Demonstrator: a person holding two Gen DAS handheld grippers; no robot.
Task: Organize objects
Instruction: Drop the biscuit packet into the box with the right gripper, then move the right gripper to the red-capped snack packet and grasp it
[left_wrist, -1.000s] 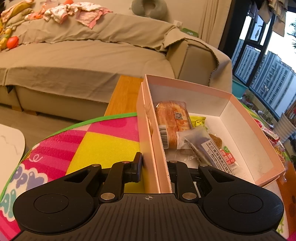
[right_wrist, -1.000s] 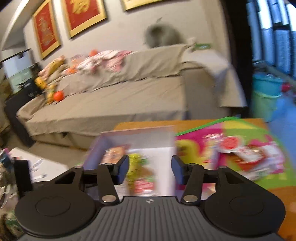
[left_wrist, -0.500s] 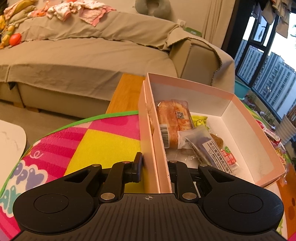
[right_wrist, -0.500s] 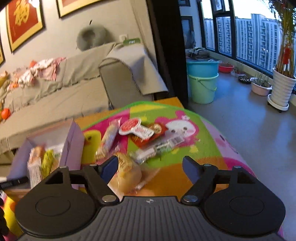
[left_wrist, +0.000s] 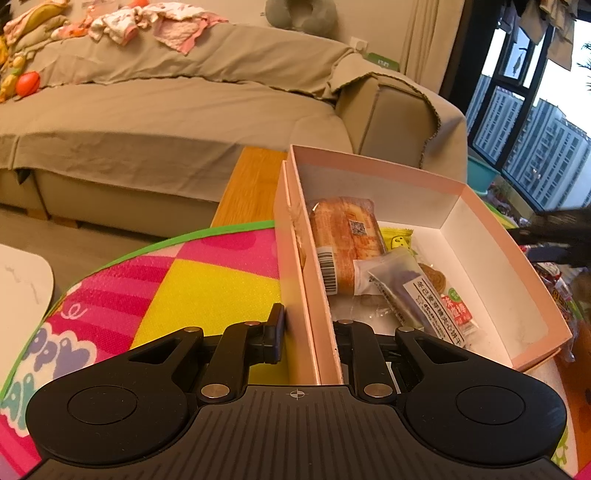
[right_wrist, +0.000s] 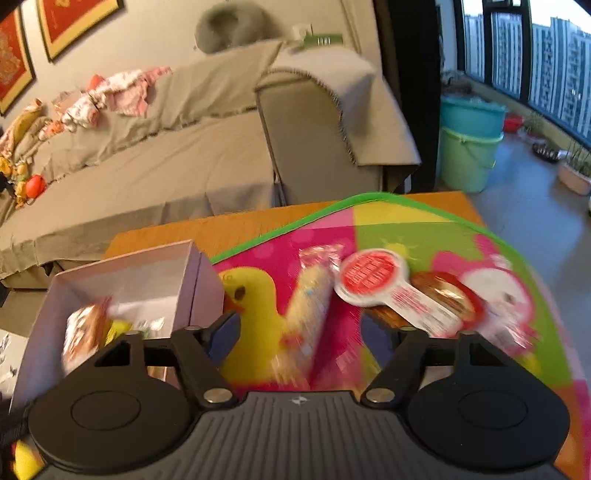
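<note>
Two snack packets (right_wrist: 406, 299) beyond the closing, empty right hand-held gripper (right_wrist: 301, 338) are motion-blurred. The left hand-held gripper (left_wrist: 306, 332) still clamps the box (left_wrist: 295, 295) wall; the right has swung back toward it.

beige sofa (left_wrist: 177, 122), teal bucket (right_wrist: 471, 118), framed pictures (right_wrist: 70, 22).

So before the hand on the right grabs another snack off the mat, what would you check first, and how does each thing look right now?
1. Left gripper clamped on the pink box wall: ok.
2. Room left in the box, bare floor on its far side: ok.
3. Right gripper empty, jaws closing with nothing pressed between them: ok.
4. Long snack packet lined up between its fingers: ok.
5. Picture sharp enough to judge contact: not ok, blurred.
6. Red-lidded snack clear of the right finger: cannot tell.
</note>
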